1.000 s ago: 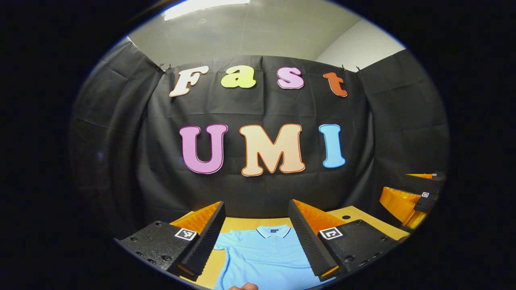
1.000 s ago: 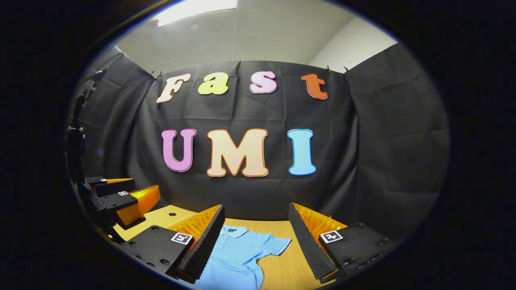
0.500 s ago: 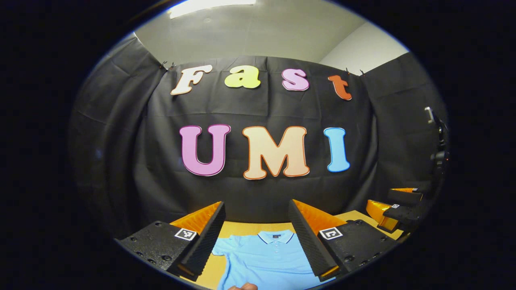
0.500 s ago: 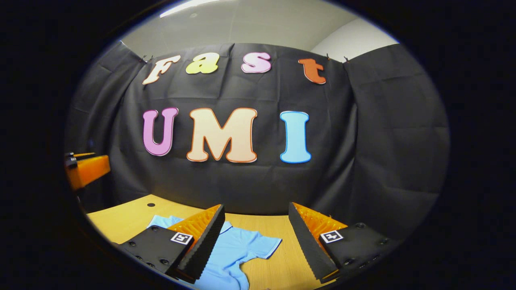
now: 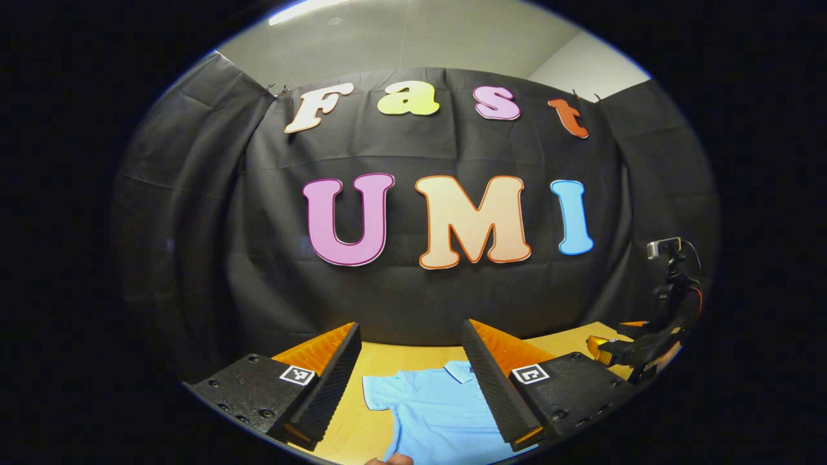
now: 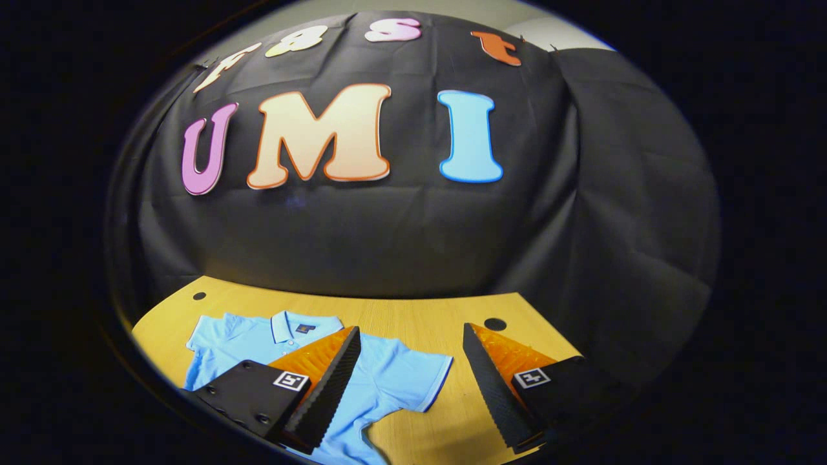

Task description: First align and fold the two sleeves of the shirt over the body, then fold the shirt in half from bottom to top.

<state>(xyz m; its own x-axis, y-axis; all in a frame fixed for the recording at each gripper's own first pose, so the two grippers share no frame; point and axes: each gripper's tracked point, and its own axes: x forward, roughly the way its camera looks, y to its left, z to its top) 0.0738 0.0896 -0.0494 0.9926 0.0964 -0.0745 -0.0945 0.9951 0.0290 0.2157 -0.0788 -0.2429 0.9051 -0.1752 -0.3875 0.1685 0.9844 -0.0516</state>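
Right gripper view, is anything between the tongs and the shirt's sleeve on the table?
Nothing visible. The right tongs are open above the blue polo shirt, whose sleeve lies flat on bare wooden table just ahead of them.

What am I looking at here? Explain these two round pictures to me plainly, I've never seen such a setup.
A person holds a two-finger gripper in each hand; no robot arm is involved. Each picture comes from a camera riding on one gripper, looking forward along its fingers. In the left gripper view, the left gripper is open above a shirt, with the other gripper farther off at the right edge. In the right gripper view, the right gripper is open too, above a sleeve. The shirt lies flat and unfolded on a table, collar toward the cloth wall. Nothing is held.
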